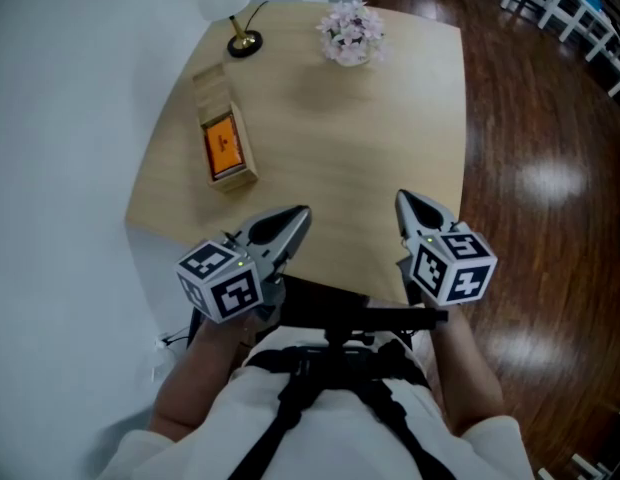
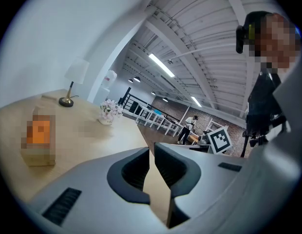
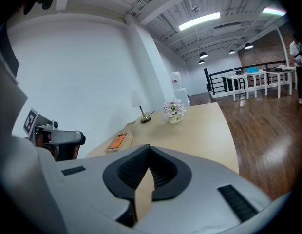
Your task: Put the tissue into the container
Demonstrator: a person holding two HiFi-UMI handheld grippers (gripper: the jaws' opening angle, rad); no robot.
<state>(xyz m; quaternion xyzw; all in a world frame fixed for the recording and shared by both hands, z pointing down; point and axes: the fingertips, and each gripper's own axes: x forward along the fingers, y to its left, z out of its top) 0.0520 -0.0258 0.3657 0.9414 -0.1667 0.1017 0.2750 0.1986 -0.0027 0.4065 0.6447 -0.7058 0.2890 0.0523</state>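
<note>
Left gripper [image 1: 304, 212]: jaws pressed together, nothing between. Right gripper [image 1: 402, 199]: same, tips meeting, empty. Both sit at the near edge of the light-wood table [image 1: 340, 138], well short of the long light-wood container [image 1: 214, 96]. Hands mostly hidden under the marker cubes.
Orange flat tissue pack [image 1: 222, 146] lies in the container's near half. Its print is too small to read, and it's mosaicked in the left gripper view.
Beyond the container: brass lamp base [image 1: 243, 43], with the shade cut off by the frame. Right of that, a small pot of pale pink flowers [image 1: 352, 32].
</note>
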